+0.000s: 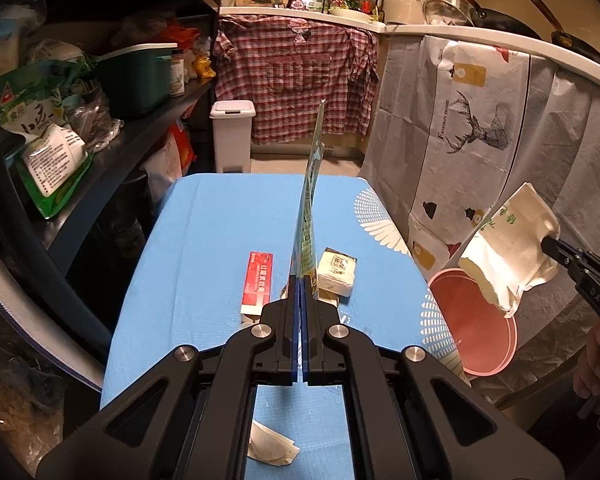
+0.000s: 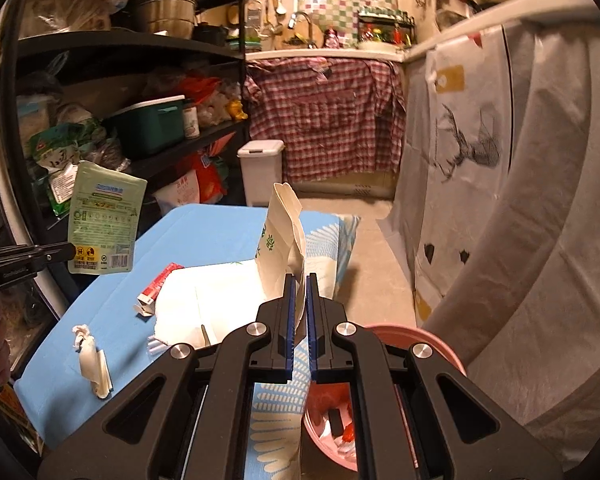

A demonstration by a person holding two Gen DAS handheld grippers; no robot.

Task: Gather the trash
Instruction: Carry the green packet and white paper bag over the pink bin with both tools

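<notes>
My left gripper (image 1: 301, 278) is shut on a flat green snack packet (image 1: 310, 200), seen edge-on and lifted over the blue table (image 1: 204, 240); the same green snack packet (image 2: 104, 220) hangs at the left of the right wrist view. My right gripper (image 2: 300, 278) is shut on a cream paper bag (image 2: 278, 236), raised above a pink bin (image 2: 420, 340). From the left wrist view the cream paper bag (image 1: 508, 248) hangs over the pink bin (image 1: 480, 320). On the cloth lie a red box (image 1: 257, 280), a tissue pack (image 1: 337, 276) and crumpled paper (image 1: 270, 446).
A dark shelf rack (image 1: 100, 120) packed with bags and a green crate stands left of the table. A white pedal bin (image 1: 232, 136) sits beyond the table's far end. Curtained counters (image 1: 480, 128) run along the right. A person's hand (image 1: 596, 364) holds the right gripper.
</notes>
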